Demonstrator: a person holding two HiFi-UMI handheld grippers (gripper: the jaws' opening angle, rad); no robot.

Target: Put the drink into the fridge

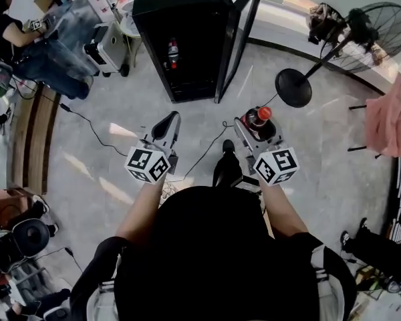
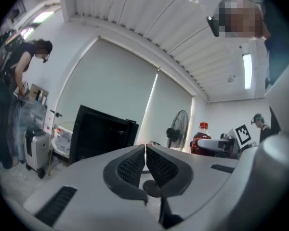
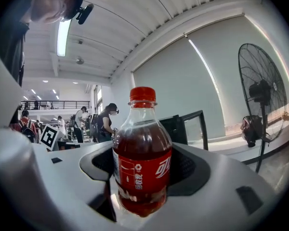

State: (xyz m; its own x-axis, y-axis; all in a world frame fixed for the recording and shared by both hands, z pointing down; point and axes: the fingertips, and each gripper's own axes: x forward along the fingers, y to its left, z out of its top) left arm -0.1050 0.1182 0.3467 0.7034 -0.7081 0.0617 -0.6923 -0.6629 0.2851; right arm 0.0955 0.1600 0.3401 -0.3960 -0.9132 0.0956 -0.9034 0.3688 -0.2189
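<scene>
My right tool (image 1: 254, 124) is pinching the drink (image 1: 260, 116) around its red label, with the bottle upright and its red cap on top. My left tool (image 2: 145, 165) is pressed together with nothing in it, held level beside the right one. The fridge (image 1: 180, 39) stands on the floor (image 1: 107, 166) ahead of me, well apart from both tools. Its door (image 1: 239, 32) is swung open to the right, and another bottle (image 1: 173, 52) already stands inside.

I judge this to be the carrying step: the drink is gripped but not yet at the fridge. Next I need to step forward and pass the drink through the opening, clear of the door edge. Then I can set it upright inside, near the other bottle, before spreading the right tool.
</scene>
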